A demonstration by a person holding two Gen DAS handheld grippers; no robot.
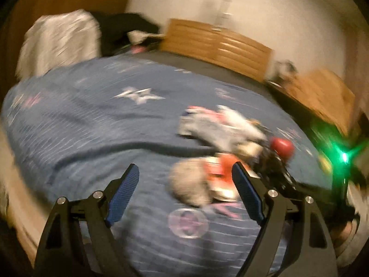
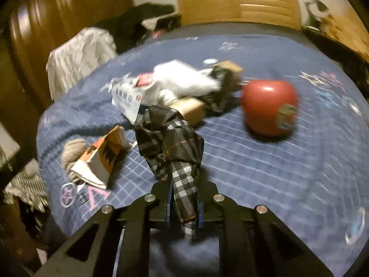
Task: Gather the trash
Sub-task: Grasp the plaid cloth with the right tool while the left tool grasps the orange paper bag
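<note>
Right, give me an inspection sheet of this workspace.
Surface: blue patterned bedspread.
Job's things: plaid bag; orange carton; white wrappers; cardboard tube; all on the bed.
Clutter: red apple-shaped object; grey yarn-like ball.
Grippers: left tool open, empty; right tool shut on the plaid bag.
Cables: nothing seen.
Surroundings: wooden headboard, white cloth, dark clothes.

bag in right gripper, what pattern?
Black-and-white plaid bag, clamped in the right gripper; clearest in the right wrist view.
</note>
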